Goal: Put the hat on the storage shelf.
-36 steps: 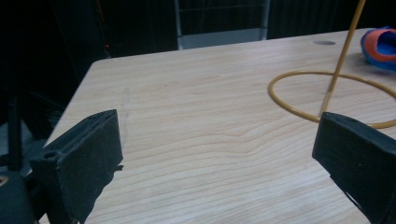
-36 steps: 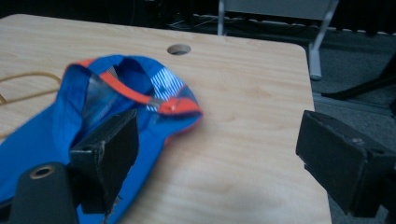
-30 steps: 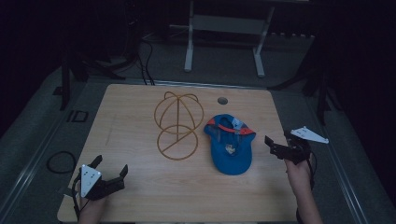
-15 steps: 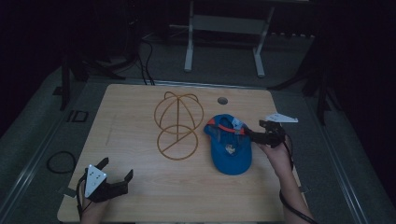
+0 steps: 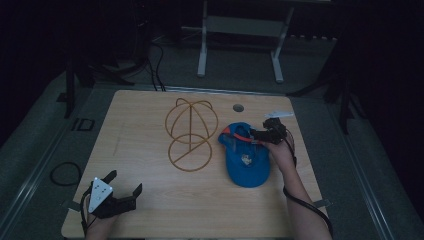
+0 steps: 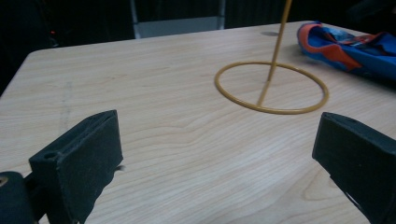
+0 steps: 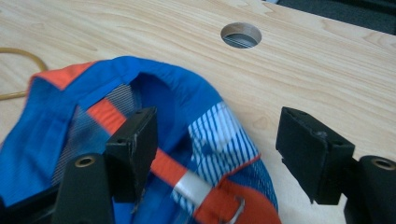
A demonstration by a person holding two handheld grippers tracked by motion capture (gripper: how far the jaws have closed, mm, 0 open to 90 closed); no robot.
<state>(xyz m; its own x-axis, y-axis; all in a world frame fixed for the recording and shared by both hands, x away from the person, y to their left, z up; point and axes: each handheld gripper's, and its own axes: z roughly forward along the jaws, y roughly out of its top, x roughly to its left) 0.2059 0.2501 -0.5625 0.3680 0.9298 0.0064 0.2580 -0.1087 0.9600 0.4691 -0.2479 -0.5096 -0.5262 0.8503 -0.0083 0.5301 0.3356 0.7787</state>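
The blue cap (image 5: pixel 246 159) is lying open side up on the wooden table (image 5: pixel 150 200), right of the table's middle and just right of the yellow wire stand (image 5: pixel 190 132); its orange strap with a metal buckle is showing in the right gripper view, while its far half is running out of that picture at the left and bottom. The right gripper (image 5: pixel 260 135) is sitting at the cap's back edge with its jaws spread wide — one jaw over the strap inside the cap, the other over bare wood outside the rim; whether either jaw is touching the cloth is hard to make out. Beyond the cap, a round hole (image 7: pixel 240 35) is opening in the table top, with bare wood around it.

The left gripper (image 5: pixel 122 192) is resting well away from the cap, near the table's front left corner, jaws wide apart and holding nothing; between them in the left gripper view lies only wood, then the stand's ring base (image 6: pixel 272 87) — its upright rod is being cut off by the top edge. The room beyond the table is too dark to read.
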